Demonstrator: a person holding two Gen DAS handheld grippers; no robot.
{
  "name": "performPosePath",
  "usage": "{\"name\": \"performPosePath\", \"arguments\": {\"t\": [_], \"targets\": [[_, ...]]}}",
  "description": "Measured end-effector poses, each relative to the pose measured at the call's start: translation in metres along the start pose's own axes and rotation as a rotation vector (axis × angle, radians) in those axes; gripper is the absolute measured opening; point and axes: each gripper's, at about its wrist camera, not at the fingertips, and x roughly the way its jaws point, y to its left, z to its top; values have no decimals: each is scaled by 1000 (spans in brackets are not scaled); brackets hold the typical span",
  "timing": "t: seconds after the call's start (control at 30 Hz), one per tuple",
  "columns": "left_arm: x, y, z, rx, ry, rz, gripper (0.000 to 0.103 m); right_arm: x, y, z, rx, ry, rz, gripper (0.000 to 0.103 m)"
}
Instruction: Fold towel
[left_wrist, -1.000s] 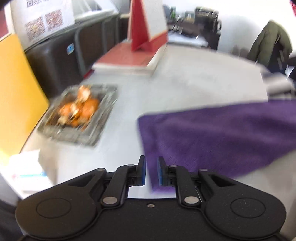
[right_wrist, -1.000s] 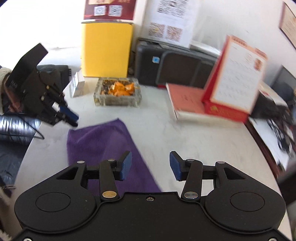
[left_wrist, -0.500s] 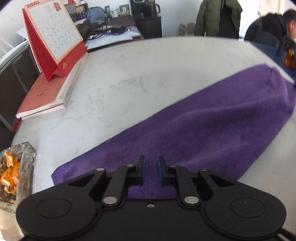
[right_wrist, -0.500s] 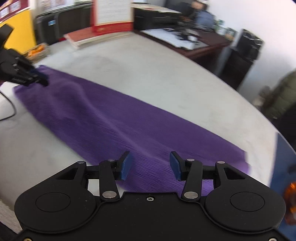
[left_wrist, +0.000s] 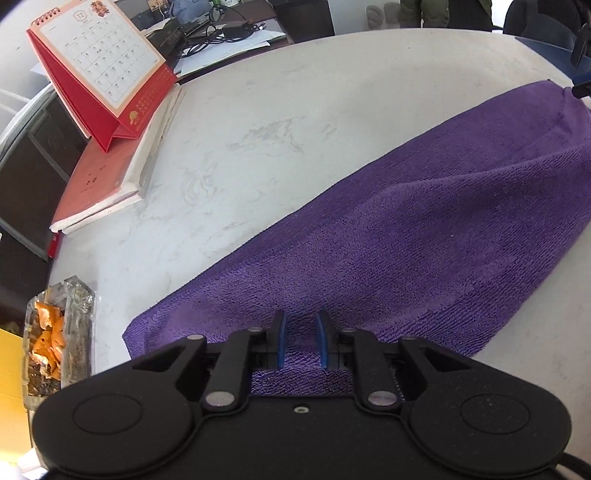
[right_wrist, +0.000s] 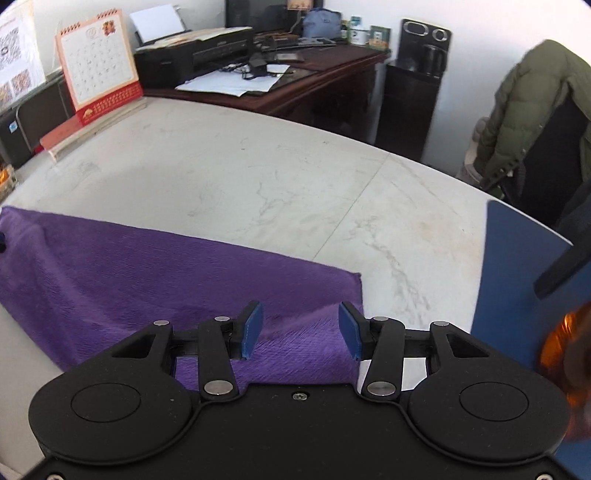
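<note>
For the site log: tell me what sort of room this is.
Most likely an office. A printer sits on a dark wooden desk strewn with papers, and a red desk calendar stands on the white table.

Ahead of the jaws spreads a pale marble-veined table, daylight bright across it. Far off to their left a red desk calendar stands on a red book. Beyond, a dark wooden desk carries a black printer and loose papers against a white wall. Off to the right, a green padded jacket drapes over a chair.
</note>
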Motion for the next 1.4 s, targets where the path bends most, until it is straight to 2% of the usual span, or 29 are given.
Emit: {"name": "performPosePath", "arguments": {"t": [0.13, 0.27, 0.63, 0.83, 1.07, 1.17, 1.4], "targets": [[1, -1, 3, -14, 21, 18, 17, 14, -10, 1, -48, 35, -5, 45], [2, -2, 5, -33, 37, 30, 18, 20, -24, -3, -25, 56, 40, 44], [6, -6, 14, -35, 64, 63, 20, -1, -27, -7, -87, 51, 113, 32], [9, -7, 19, -20, 73, 76, 20, -6, -27, -3, -118, 36, 152, 7], [11, -2, 21, -17, 80, 73, 25, 5, -27, -3, -130, 53, 168, 3], [12, -1, 21, -10, 78, 67, 25, 0, -31, 1, -99, 19, 181, 2], [13, 0, 21, 5, 77, 58, 25, -30, -49, 27, 25, -150, 233, 2]]}}
